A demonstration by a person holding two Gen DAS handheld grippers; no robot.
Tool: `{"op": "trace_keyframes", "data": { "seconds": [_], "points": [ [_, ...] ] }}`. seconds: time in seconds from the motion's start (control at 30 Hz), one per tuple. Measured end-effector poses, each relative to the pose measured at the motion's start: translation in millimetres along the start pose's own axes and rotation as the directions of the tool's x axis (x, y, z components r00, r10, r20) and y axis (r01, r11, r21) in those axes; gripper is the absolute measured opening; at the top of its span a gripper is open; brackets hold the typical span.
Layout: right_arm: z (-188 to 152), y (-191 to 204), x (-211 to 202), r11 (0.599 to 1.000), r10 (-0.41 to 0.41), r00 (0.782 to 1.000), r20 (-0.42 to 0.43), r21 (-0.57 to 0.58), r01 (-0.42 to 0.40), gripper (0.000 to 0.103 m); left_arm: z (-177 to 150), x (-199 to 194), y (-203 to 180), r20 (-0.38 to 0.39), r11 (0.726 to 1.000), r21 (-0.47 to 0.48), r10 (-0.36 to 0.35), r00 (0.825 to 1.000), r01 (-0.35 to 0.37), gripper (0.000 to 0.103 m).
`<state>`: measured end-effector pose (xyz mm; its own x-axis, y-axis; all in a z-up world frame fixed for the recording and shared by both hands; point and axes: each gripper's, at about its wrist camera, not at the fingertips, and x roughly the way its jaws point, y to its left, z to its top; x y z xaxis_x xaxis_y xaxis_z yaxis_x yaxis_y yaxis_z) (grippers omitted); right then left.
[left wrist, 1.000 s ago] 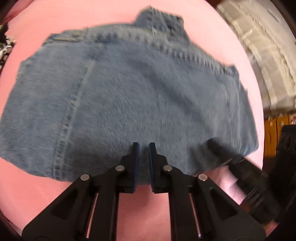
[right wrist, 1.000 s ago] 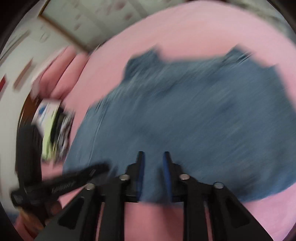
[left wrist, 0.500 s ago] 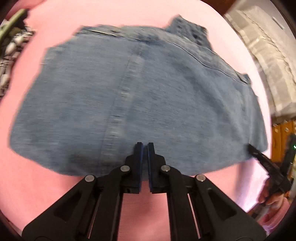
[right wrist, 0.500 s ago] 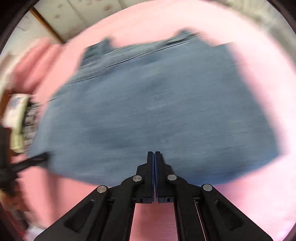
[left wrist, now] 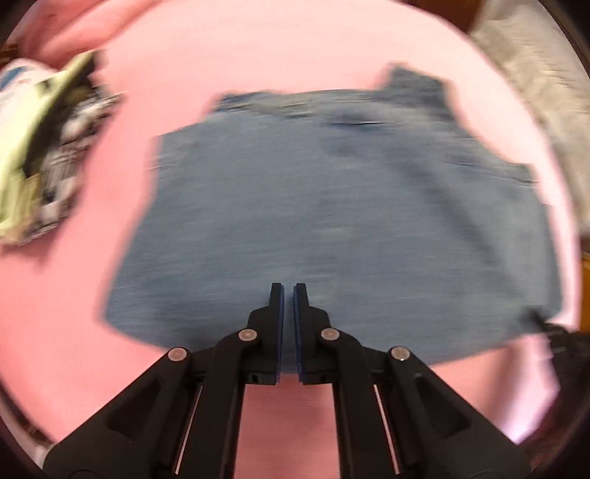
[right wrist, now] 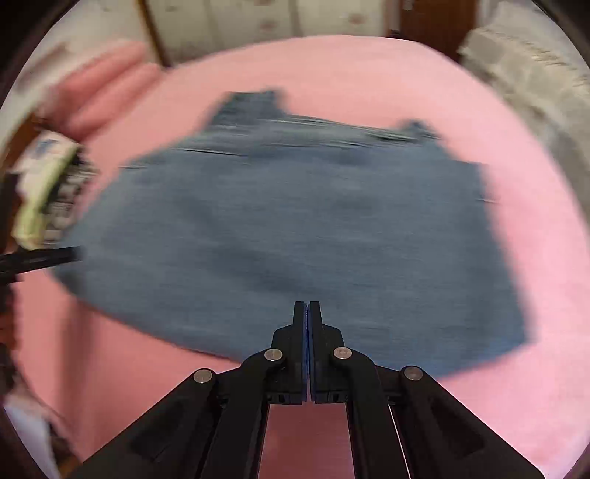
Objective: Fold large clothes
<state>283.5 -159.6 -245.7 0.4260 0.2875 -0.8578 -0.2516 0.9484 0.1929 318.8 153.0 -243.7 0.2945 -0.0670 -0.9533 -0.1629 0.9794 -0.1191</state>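
A folded blue denim garment [left wrist: 332,228] lies flat on the pink bed cover [left wrist: 258,55]; it also shows in the right wrist view [right wrist: 295,235]. Both views are motion-blurred. My left gripper [left wrist: 288,291] hovers over the garment's near edge with its fingers almost together, a narrow gap between the pads, holding nothing. My right gripper [right wrist: 306,307] is shut and empty, above the near edge. Each gripper's tip shows at the edge of the other's view: the right one [left wrist: 553,331] and the left one [right wrist: 37,258].
A pile of green, white and black patterned clothes [left wrist: 40,154] lies to the left of the garment, and shows in the right wrist view [right wrist: 48,191]. A pale quilted blanket [left wrist: 534,73] lies at the right. Pink pillows [right wrist: 103,84] and a cupboard [right wrist: 258,22] stand behind.
Both grippers have pulled back from the denim, which looks smaller and farther. The right gripper closed from a small gap to fully shut. The clothes pile has come into the left view.
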Motion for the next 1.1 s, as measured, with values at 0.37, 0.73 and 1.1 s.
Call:
{"op": "trace_keyframes", "data": {
  "seconds": [0.37,0.73,1.1],
  "points": [
    [68,31,101,0.984,0.087,0.996,-0.016,0.155,-0.083,0.0,43,61,-95,-0.112,0.978,-0.012,-0.208,0.972,0.208,0.005],
    [147,-29,142,0.985,0.027,0.998,0.054,0.171,-0.036,0.0,108,100,-83,0.036,0.985,-0.092,-0.145,0.989,0.147,0.005],
    [123,-135,94,0.954,-0.15,0.987,0.063,0.27,0.128,0.0,120,91,9,0.099,0.975,-0.223,0.036,0.994,-0.013,0.005]
  ]
}}
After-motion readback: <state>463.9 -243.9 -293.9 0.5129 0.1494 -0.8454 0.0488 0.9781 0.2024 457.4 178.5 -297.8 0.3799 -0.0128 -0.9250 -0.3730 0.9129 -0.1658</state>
